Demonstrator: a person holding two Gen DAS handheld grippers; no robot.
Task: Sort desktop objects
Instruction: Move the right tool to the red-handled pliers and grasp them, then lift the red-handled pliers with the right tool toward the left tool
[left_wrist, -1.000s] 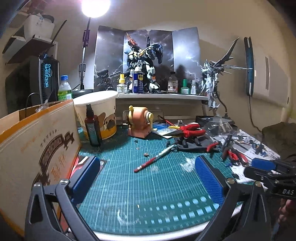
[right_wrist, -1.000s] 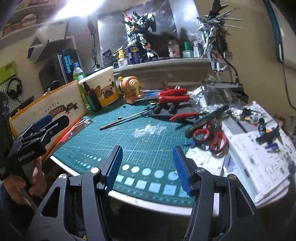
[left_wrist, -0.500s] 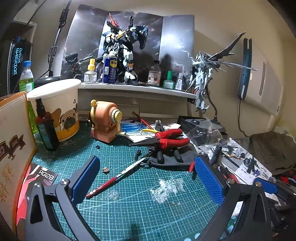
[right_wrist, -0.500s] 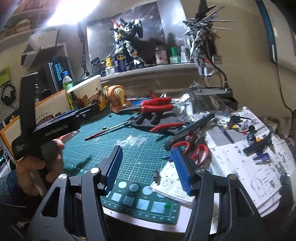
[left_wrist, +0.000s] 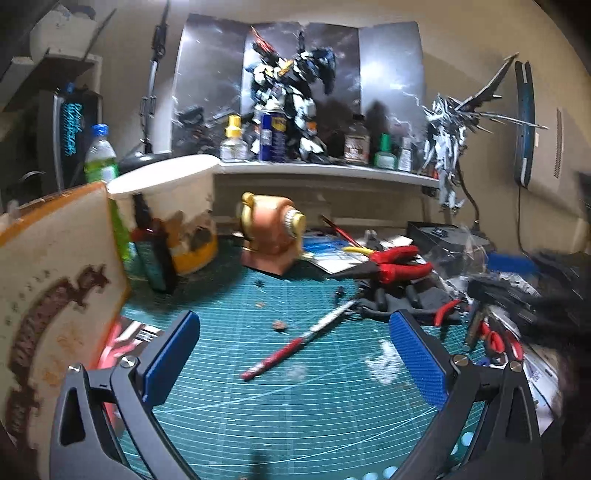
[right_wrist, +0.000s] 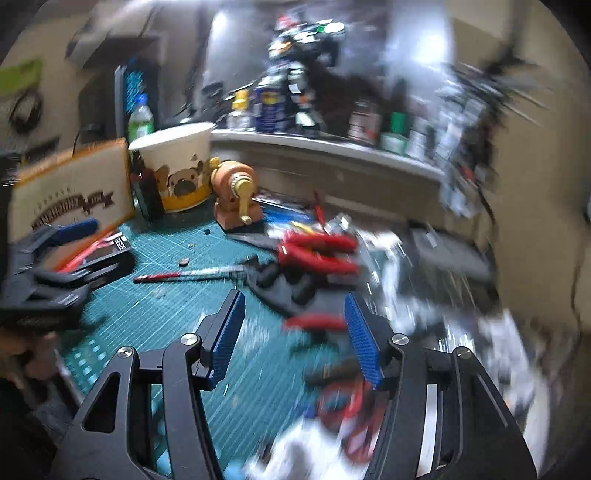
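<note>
Between the spread left claw (left_wrist: 293, 354) fingers lies the red pencil (left_wrist: 295, 343).

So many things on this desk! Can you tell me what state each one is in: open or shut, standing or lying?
left gripper: open, empty.
right gripper: open, empty.
red pencil: lying flat on the cutting mat.
red pliers: lying, shut.
pencil sharpener: upright.
pug bucket: upright, open top.
dark bottle: standing, capped.
green bottle: standing, capped.
red scissors: lying; blades hidden.
</note>
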